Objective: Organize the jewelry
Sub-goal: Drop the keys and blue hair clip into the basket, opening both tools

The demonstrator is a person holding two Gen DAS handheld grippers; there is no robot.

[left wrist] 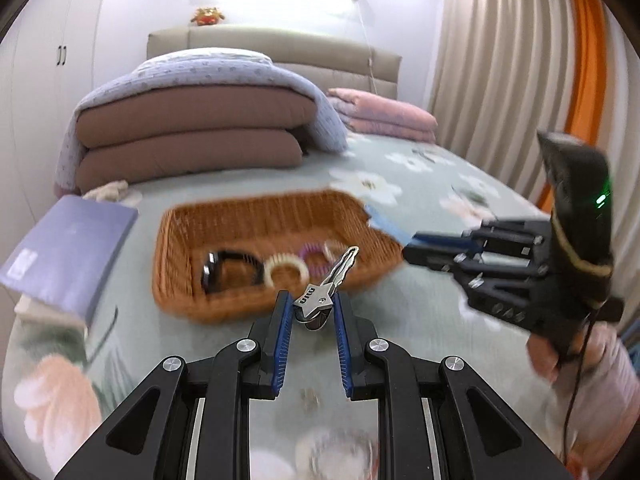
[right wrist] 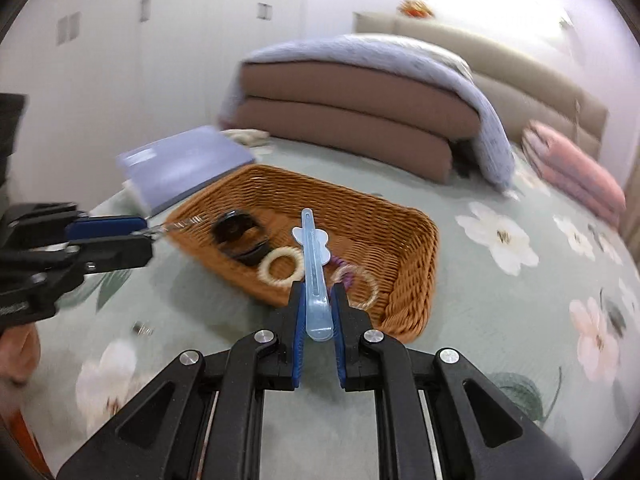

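Wicker basket (left wrist: pixel 276 216) on floral bedspread (left wrist: pixel 420 184), left hand-held gripper (left wrist: pixel 310 306) gripping keys (left wrist: pixel 328 284), right hand-held gripper (right wrist: pixel 318 296) clamping hair clip (right wrist: pixel 314 272)

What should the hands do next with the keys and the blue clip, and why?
Probably carry both a little further over the wicker basket and let go. The left gripper holds the keys near its edge, the right gripper holds the blue hair clip there too, and hair rings already lie inside.
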